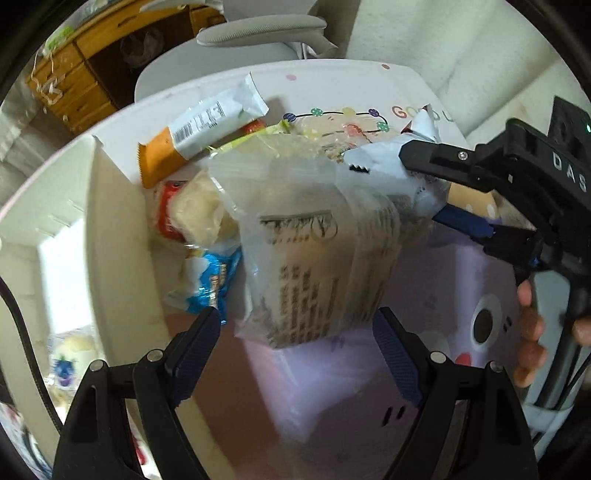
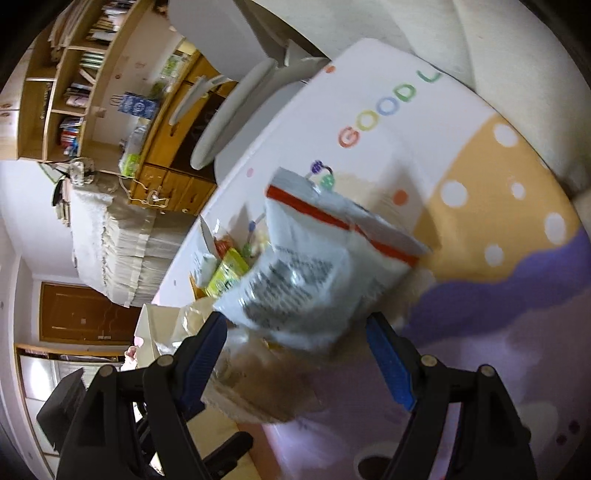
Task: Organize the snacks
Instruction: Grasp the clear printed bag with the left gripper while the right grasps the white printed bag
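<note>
A clear snack bag with black print (image 1: 314, 258) lies in front of my left gripper (image 1: 299, 325), which is open and empty just below it. A white packet with a red stripe (image 2: 325, 266) sits between the spread fingers of my right gripper (image 2: 295, 328); the left wrist view shows that gripper (image 1: 417, 184) astride the packet's white end (image 1: 384, 162), jaws apart. An orange-and-white bar (image 1: 207, 129), a pale snack in a red wrapper (image 1: 192, 214) and a blue packet (image 1: 210, 284) lie in a cream box (image 1: 114, 229).
The table wears a pastel cloth with purple, yellow and "GOOD LU" lettering (image 2: 380, 107). A yellow-green packet (image 2: 227, 275) lies in the box. A grey chair (image 1: 258, 33) and wooden drawers (image 1: 74, 85) stand behind. A white sofa (image 1: 461, 48) is at the far right.
</note>
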`<move>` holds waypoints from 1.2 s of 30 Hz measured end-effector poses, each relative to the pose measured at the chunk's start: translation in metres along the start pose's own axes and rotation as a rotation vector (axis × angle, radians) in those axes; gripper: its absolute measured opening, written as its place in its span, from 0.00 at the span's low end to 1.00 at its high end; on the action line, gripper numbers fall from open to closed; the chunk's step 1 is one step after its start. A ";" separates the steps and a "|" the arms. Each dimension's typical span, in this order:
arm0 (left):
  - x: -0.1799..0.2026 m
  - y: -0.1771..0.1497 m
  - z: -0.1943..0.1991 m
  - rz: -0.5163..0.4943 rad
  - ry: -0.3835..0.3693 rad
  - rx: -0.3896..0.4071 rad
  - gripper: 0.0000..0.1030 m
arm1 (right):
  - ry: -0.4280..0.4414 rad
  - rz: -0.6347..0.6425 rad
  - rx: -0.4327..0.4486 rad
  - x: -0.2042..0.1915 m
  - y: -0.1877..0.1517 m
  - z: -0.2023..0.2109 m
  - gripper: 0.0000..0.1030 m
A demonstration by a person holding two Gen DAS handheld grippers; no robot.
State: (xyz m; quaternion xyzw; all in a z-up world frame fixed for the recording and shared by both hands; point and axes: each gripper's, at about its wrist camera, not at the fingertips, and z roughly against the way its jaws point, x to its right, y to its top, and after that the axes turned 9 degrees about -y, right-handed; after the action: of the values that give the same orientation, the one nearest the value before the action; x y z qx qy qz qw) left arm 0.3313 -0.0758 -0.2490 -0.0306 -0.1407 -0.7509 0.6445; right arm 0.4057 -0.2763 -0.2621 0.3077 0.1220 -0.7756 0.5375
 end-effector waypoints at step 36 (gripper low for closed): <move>0.011 0.013 0.006 -0.033 0.023 0.016 0.65 | 0.006 0.002 0.080 0.000 0.002 -0.003 0.56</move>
State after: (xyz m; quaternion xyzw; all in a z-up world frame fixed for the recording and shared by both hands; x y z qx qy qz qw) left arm 0.3414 -0.0865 -0.2381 -0.0145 -0.1396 -0.7607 0.6337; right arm 0.4086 -0.2755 -0.2646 0.3314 0.0925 -0.7784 0.5251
